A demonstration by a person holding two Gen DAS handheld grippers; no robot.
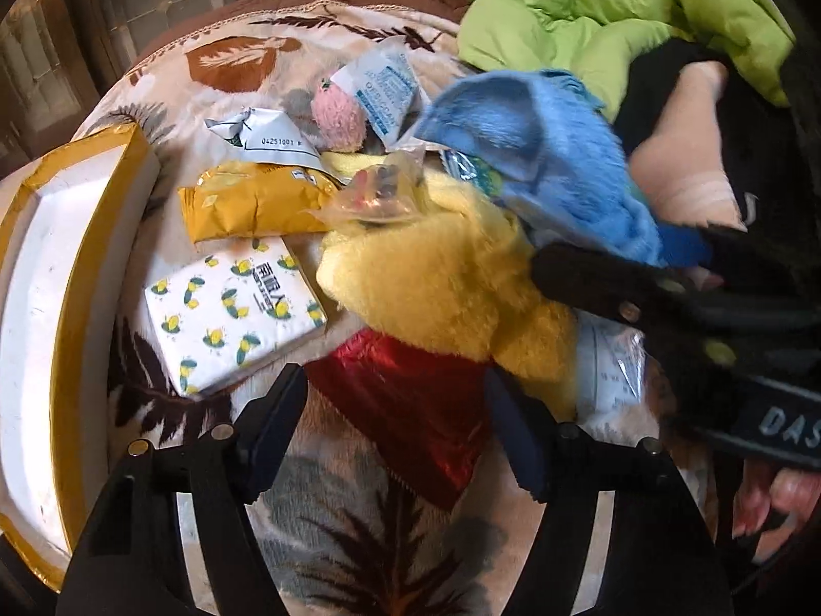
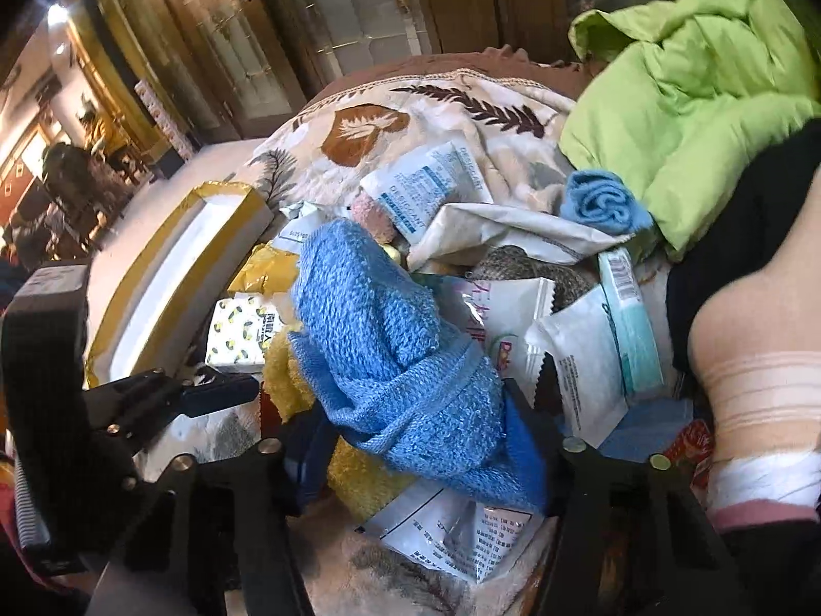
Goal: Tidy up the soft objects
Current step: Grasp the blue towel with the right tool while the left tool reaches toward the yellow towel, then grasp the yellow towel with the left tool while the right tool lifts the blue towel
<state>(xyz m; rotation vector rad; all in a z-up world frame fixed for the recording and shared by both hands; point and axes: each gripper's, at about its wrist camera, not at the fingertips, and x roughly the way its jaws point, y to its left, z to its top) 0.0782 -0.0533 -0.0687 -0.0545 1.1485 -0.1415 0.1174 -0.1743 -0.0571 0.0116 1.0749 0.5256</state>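
A yellow plush toy (image 1: 436,277) in a red shirt (image 1: 410,400) lies on the leaf-print blanket (image 1: 246,56). My left gripper (image 1: 395,416) stands open with the red shirt between its fingers. A blue towel (image 2: 390,349) is bunched between the fingers of my right gripper (image 2: 415,436), which is shut on it. In the left wrist view the blue towel (image 1: 554,164) hangs lifted over the plush, held by the right gripper (image 1: 616,287). A pink plush (image 1: 338,118) and a small rolled blue cloth (image 2: 600,200) lie farther back.
A gold-rimmed white box (image 1: 51,282) stands at the left. A lemon-print tissue pack (image 1: 231,308), a yellow packet (image 1: 251,200), a desiccant sachet (image 1: 385,87) and several other wrappers litter the blanket. A green jacket (image 1: 616,10) and a person's socked leg (image 2: 754,349) are at the right.
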